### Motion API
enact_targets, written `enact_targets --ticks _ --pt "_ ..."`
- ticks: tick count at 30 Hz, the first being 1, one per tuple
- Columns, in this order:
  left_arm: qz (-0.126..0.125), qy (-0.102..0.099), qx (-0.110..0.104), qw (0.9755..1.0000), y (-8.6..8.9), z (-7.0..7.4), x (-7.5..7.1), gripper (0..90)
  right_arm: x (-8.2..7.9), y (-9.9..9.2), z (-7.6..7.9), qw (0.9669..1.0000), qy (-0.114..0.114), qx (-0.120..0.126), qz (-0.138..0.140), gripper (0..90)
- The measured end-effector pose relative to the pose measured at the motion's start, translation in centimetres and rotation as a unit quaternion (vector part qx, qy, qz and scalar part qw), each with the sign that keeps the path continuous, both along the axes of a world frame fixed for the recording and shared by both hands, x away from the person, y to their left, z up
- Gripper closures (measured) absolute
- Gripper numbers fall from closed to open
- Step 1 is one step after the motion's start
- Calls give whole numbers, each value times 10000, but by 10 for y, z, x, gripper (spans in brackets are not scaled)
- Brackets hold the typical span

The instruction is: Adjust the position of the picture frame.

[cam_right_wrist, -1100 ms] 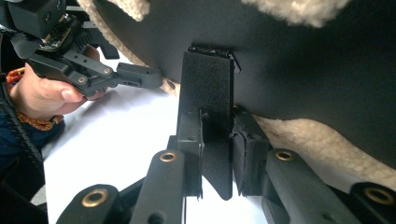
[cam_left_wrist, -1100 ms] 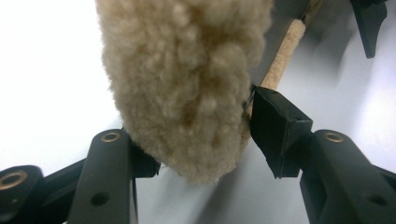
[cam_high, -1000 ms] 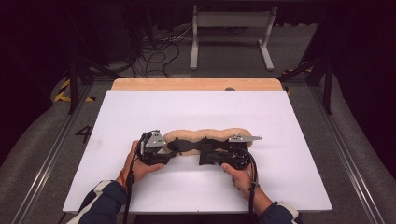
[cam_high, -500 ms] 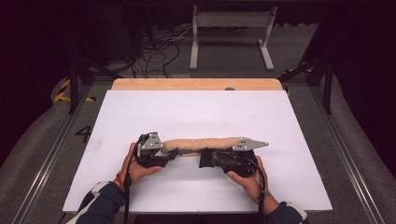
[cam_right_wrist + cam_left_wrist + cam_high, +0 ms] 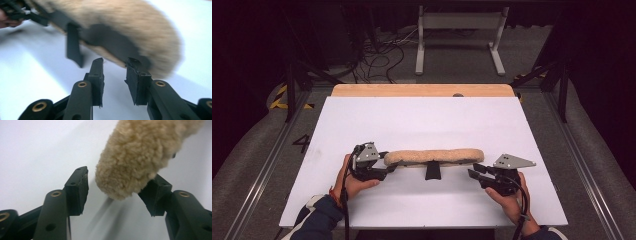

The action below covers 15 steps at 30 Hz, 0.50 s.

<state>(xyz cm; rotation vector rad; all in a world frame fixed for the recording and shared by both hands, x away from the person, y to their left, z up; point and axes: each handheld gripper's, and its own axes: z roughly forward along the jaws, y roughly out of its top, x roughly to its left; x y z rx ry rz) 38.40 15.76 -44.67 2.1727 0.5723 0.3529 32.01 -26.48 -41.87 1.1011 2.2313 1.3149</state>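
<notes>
Fleece pad (image 5: 434, 156) blurred in right gripper view; left gripper (image 5: 384, 170) just widened around its end, right gripper (image 5: 474, 175) apart, empty.

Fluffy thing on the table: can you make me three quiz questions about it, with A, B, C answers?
1. Where does the fluffy pad lie?
A on the white tabletop
B in a box
C on a chair

2. What colour is it?
A blue
B tan
C green

3. How does it lie?
A rolled into a ball
B folded in half
C stretched out long

1 A: the white board is right under it.
2 B: its fleece looks tan in every view.
3 C: the high view shows one straight bar.
</notes>
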Motion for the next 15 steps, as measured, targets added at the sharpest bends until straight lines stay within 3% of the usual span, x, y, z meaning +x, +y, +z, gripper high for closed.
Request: enact_targets --ticks 4,15 --pt "-93 12 -4 10000 1 2 -2 381 5 -9 1 9997 -56 120 -202 682" --pt "-66 20 -124 9999 15 6 -12 316 5 -9 3 9997 -129 -22 -223 702"
